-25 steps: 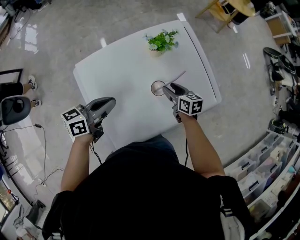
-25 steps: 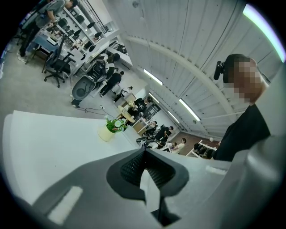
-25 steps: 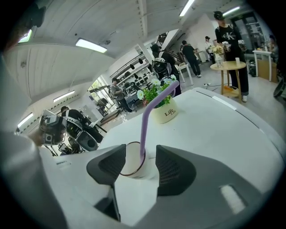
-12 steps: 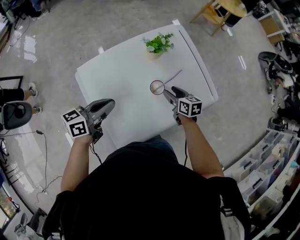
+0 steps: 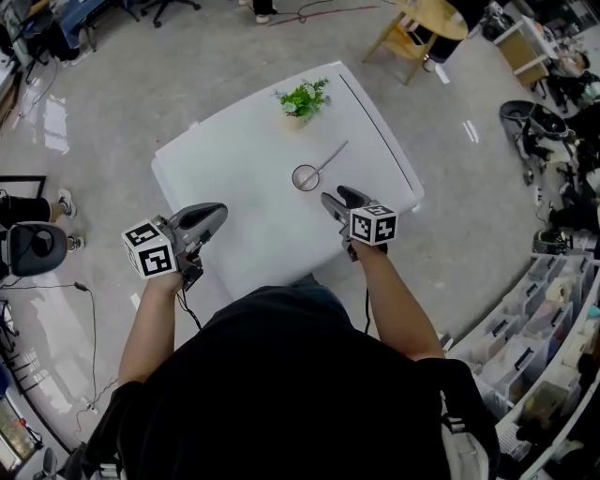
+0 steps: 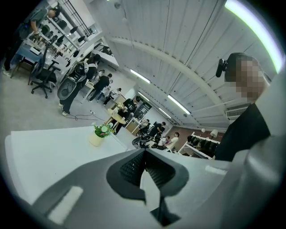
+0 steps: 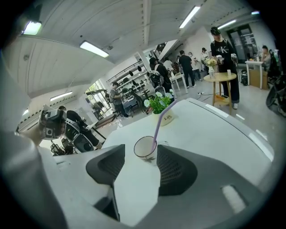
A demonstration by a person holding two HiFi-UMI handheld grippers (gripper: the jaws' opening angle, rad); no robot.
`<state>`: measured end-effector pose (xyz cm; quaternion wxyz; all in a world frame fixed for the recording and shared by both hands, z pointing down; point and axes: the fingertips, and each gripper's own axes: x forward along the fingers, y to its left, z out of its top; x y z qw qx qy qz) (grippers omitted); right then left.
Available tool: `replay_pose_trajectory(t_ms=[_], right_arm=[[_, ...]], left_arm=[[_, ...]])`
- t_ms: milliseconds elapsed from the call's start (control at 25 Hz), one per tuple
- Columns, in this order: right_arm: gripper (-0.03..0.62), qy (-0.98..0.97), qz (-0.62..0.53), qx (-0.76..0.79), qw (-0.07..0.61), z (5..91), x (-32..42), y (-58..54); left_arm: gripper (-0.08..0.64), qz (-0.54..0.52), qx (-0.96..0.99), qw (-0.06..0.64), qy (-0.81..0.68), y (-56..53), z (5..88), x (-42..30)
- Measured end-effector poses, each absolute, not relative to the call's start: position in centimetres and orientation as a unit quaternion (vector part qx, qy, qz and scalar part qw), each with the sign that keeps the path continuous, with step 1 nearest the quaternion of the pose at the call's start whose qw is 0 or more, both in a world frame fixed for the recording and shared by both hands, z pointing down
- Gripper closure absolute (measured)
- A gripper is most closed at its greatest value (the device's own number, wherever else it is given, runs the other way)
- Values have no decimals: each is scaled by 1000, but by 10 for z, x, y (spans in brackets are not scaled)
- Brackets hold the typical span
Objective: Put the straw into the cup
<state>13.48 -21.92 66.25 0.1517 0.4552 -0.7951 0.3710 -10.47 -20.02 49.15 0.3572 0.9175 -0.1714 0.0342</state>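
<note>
A clear cup (image 5: 306,176) stands near the middle of the white table (image 5: 225,159), with a thin purple straw (image 5: 332,156) in it that leans out over the rim to the far right. In the right gripper view the cup (image 7: 145,148) and straw (image 7: 159,121) sit just beyond the jaws. My right gripper (image 5: 335,199) is open and empty, a little short of the cup and not touching it. My left gripper (image 5: 212,215) hovers over the table's near left part, shut on nothing.
A small potted plant (image 5: 300,98) stands at the table's far side, behind the cup. A wooden stool (image 5: 412,28) is beyond the table, storage bins (image 5: 553,328) line the right and a dark chair (image 5: 33,246) is at the left. People stand in the room's background.
My right gripper has drawn back from the cup toward me, leaving the straw standing in the cup. The left gripper has hardly moved.
</note>
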Motion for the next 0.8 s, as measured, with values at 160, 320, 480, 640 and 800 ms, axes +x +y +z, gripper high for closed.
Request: replay_pose_trajectory(t_ms=[160,320,480,640,800], right_arm=[[344,-795,362,462,151,653,137,-204],[345,-796,351,468,153,644,137,-188],[345,-796,339,479,145,636,139,-175],[345,-797,328,489,137,627,143,-161],[347,-797,316,497,131,613,141,-154]], left_arm=[[558,36,921,350,-166,-190,487,-104],[560,40,927,339,-156,-178,479,-103],[560,42,934,323,-149,-170,471,-104],[560,43,937,313,-146,-158,466,-104],[560,34,941,304,-145,-154,463,-113]])
